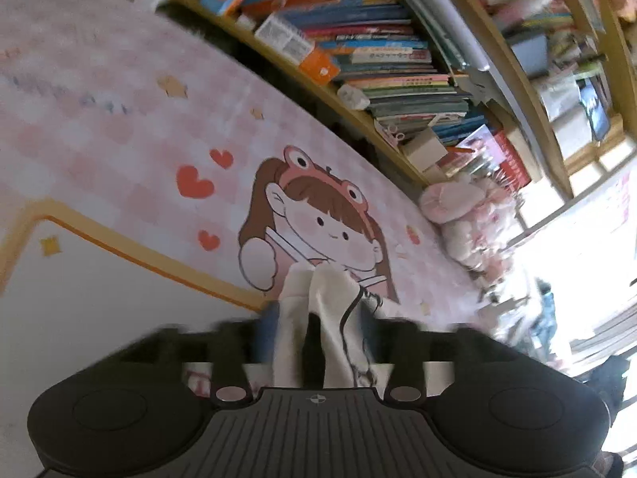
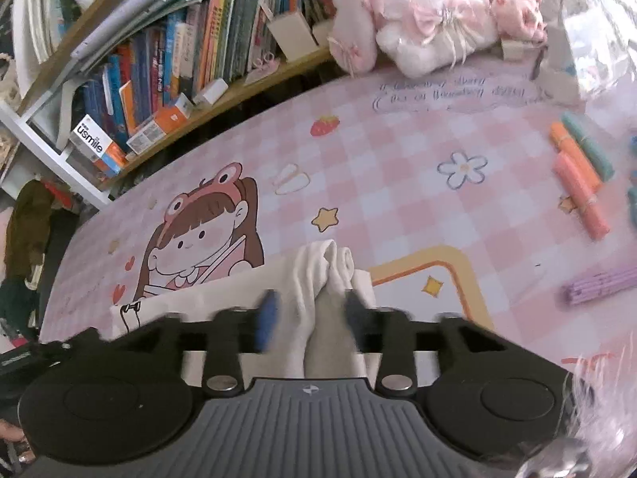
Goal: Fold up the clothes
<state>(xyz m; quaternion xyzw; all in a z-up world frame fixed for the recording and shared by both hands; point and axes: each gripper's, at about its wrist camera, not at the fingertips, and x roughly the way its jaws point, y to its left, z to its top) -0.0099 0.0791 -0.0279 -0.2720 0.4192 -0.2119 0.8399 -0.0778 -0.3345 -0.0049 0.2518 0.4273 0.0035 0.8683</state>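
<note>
Cloth (image 2: 318,275): soft white knit, matt, showing creases where it is bunching. Left gripper (image 1: 318,330) and right gripper (image 2: 310,314): black matt plastic bodies, ribbed grey panels, dull metal screw heads; right finger pads (image 2: 267,314) are looking blue and rubbery. Mat (image 2: 398,167): smooth printed pink check, reflecting light faintly. Shelf (image 1: 358,115): pale wood, matt. Books (image 1: 382,40): glossy paper spines. Plush (image 2: 434,24): fluffy pink-white fabric.

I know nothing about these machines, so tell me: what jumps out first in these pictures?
The cartoon girl in a frog hat printed on the pink checked table mat grabs the eye. In front of her, each gripper pinches a bunched fold of white cloth. Behind, a crammed bookshelf and a pink plush toy crowd the far edge.
</note>
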